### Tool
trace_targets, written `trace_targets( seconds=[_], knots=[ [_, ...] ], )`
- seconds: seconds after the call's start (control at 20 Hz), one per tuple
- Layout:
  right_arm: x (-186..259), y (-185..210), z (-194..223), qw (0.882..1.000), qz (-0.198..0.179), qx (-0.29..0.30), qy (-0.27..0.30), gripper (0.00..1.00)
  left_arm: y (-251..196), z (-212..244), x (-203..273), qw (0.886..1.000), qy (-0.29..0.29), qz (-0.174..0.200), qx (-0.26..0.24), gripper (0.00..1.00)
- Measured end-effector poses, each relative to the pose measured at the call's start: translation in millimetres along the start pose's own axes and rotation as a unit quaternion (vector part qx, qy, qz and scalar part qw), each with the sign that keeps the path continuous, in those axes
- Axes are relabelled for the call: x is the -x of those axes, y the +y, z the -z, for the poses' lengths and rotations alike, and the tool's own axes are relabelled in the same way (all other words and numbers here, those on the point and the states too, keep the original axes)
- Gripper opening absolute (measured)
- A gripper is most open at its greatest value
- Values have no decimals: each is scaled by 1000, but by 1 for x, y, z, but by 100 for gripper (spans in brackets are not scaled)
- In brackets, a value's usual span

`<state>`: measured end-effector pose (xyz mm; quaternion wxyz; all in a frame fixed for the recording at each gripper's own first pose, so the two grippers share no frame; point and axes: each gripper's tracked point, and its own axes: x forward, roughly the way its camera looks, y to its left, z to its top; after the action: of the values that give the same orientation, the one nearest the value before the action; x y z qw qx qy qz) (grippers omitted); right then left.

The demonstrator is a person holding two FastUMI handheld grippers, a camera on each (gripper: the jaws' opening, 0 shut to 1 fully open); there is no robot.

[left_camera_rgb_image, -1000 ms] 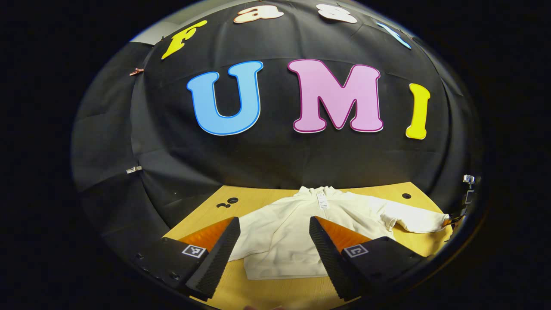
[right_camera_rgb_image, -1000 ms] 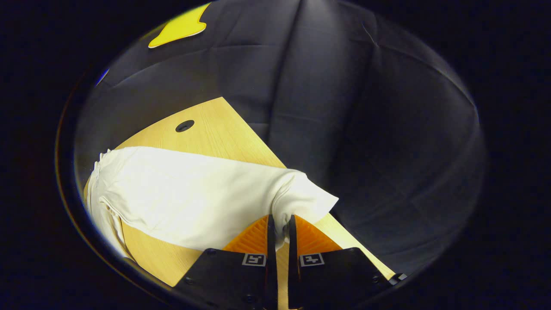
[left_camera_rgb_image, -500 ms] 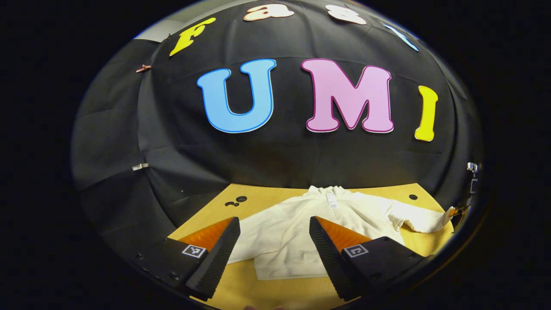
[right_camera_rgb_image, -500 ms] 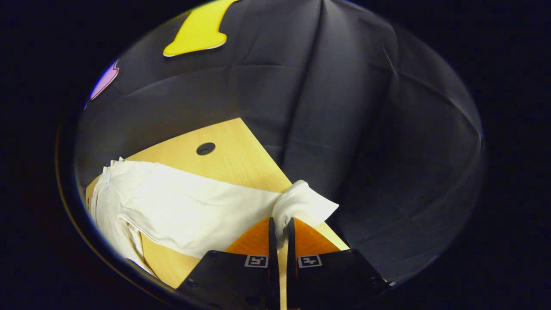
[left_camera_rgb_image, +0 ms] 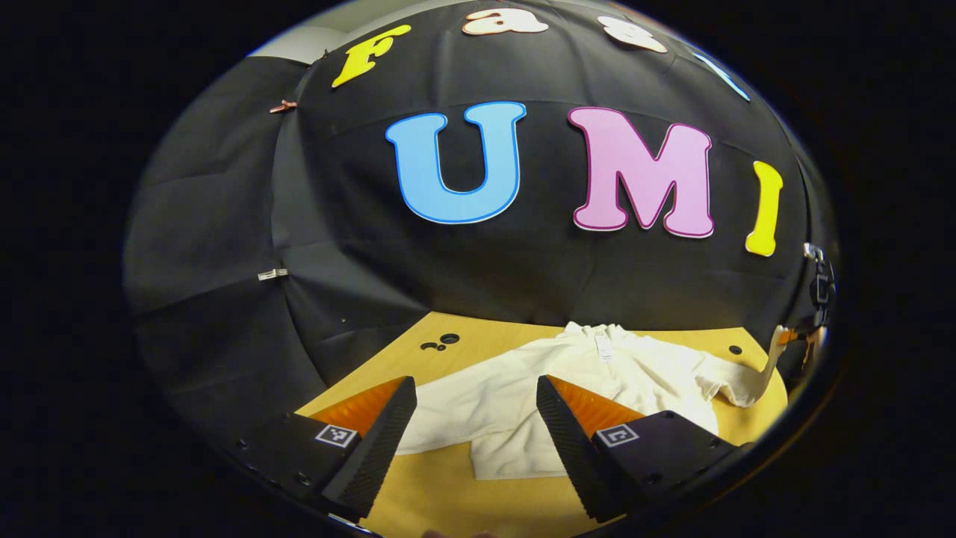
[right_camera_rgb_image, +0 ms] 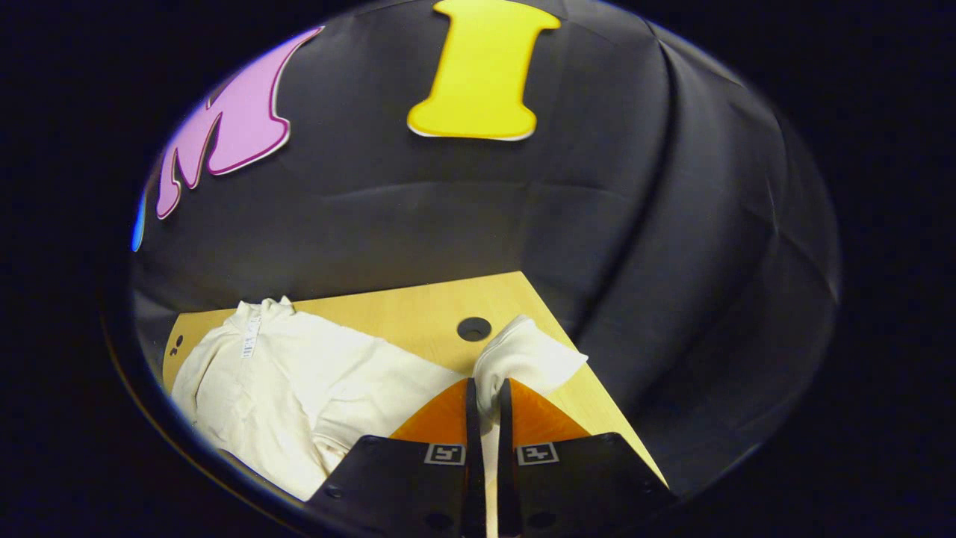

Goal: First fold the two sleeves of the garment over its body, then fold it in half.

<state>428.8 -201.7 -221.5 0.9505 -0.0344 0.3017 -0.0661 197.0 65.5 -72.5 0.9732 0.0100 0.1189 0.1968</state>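
A white long-sleeved garment (left_camera_rgb_image: 523, 396) lies on the wooden table (left_camera_rgb_image: 433, 493), collar at the far side with a tag (left_camera_rgb_image: 603, 348). Its left sleeve lies folded over the body. My left gripper (left_camera_rgb_image: 478, 441) hovers open above the garment's near hem, nothing between its fingers. My right gripper (right_camera_rgb_image: 485, 407) is shut on the cuff (right_camera_rgb_image: 526, 362) of the right sleeve and holds it lifted off the table. In the left gripper view that raised cuff (left_camera_rgb_image: 762, 366) and the right gripper (left_camera_rgb_image: 792, 336) appear at the far right edge. The garment's body (right_camera_rgb_image: 284, 373) lies to the left in the right gripper view.
The table has a round hole (right_camera_rgb_image: 473, 329) near its right corner and small holes (left_camera_rgb_image: 441, 344) at the back left. Black cloth walls close in behind and beside the table. The table's right edge (right_camera_rgb_image: 597, 403) runs close to my right gripper.
My right gripper has lifted the sleeve cuff and swung it toward the garment's body; the sleeve now bends upward. My left gripper drifted left, staying open.
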Motion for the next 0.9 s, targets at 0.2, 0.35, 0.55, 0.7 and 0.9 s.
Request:
trace_targets(
  seconds=[0.2,0.35,0.55,0.7,0.9],
  knots=[
    [-6,64,-40,998,-43,25,-27,10,23,7,6,1000,0,-19,12,100],
    [-3,119,-59,995,-74,51,-41,10,40,12,8,999,5,-32,18,100],
    [2,210,-82,986,-124,90,-65,10,62,14,9,999,3,-42,25,100],
    [13,282,-89,980,-160,98,-69,10,79,18,6,998,4,-48,26,100],
    [22,350,-82,970,-196,128,-70,10,106,21,2,998,7,-59,33,100]
  ],
)
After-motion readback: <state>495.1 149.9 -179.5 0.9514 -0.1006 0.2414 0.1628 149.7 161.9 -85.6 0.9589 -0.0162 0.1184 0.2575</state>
